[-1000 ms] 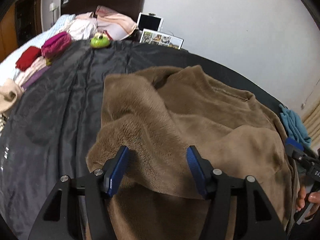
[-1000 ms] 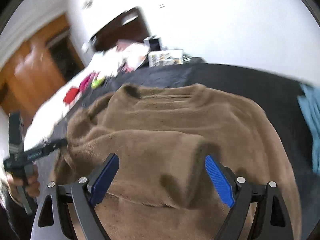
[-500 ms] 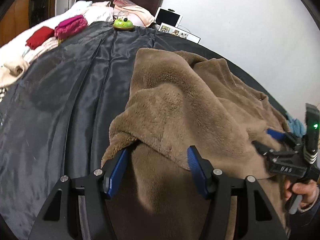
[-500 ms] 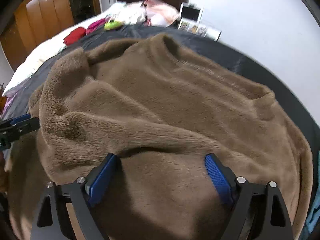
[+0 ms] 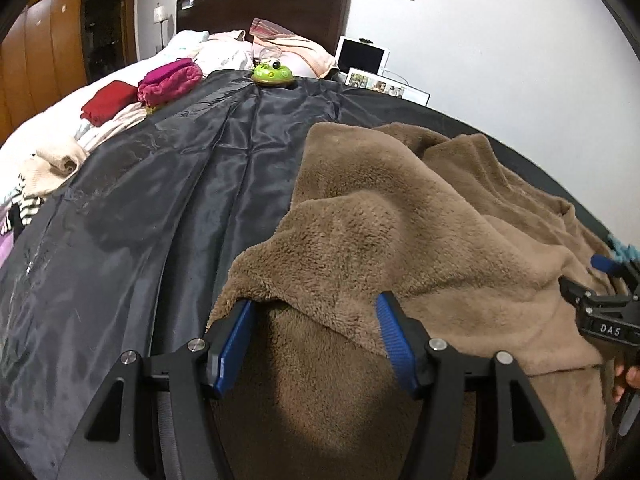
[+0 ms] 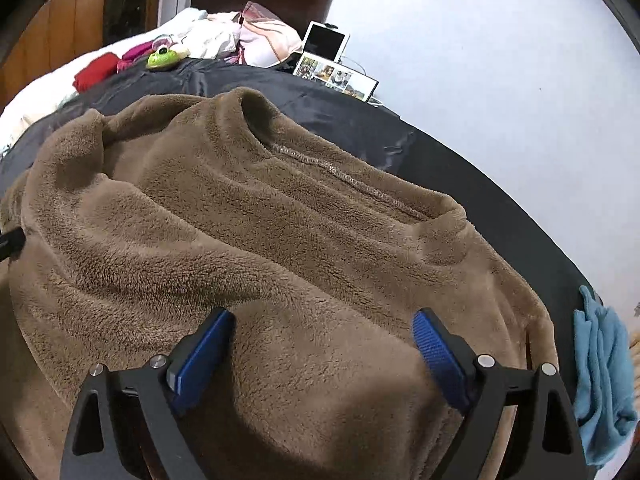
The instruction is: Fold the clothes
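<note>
Brown fleece garment [image 5: 404, 240]: folded edge now lying lower and flatter than a second ago, resting on the dark sheet [image 5: 160, 208] of the bed. Left hand-held gripper [image 5: 316, 340] and right hand-held gripper [image 6: 320, 356] both hovering wide apart, gripping nothing. Blue cloth [image 6: 600, 380] lying beside.

A bed with a dark wooden headboard [image 5: 264, 4] carries a shiny dark grey sheet [image 5: 168, 200]. On the sheet lies a brown fleece sweater [image 6: 280, 240] toward 3 o'clock, a green toy [image 5: 273, 75] at 12. Folded red [image 5: 108, 100], magenta [image 5: 170, 82] and cream clothes [image 5: 52, 164] sit along 10 o'clock; a blue cloth [image 6: 600, 376] at the 4 o'clock edge.
</note>
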